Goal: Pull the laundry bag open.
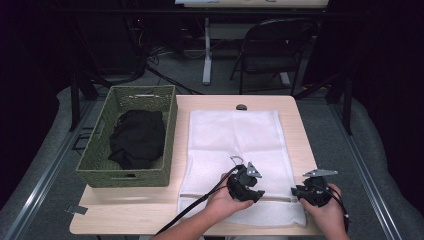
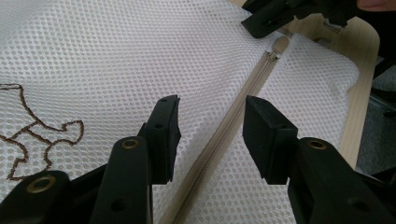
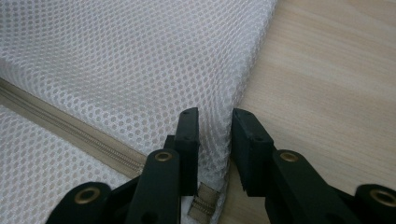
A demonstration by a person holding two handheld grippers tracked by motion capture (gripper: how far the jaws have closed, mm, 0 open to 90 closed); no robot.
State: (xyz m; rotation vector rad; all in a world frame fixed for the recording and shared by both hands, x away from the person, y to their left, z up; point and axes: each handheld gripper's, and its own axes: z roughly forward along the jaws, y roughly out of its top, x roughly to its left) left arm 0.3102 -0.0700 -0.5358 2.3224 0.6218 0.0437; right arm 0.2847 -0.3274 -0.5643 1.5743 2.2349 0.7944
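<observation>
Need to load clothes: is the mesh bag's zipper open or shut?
Shut: the zipper teeth run joined across the mesh bag, slider at the end.

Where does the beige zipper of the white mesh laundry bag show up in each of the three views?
High view: the beige zipper is a thin line across the white mesh laundry bag near its front edge, between the two grippers.
Left gripper view: runs diagonally from bottom centre to the zipper pull, upper right.
Right gripper view: lower left, slanting towards the jaws.
Shared landmark: the light wooden table.

Left gripper (image 2: 210, 123) jaws spread wide; right gripper (image 3: 215, 135) jaws nearly closed.
</observation>
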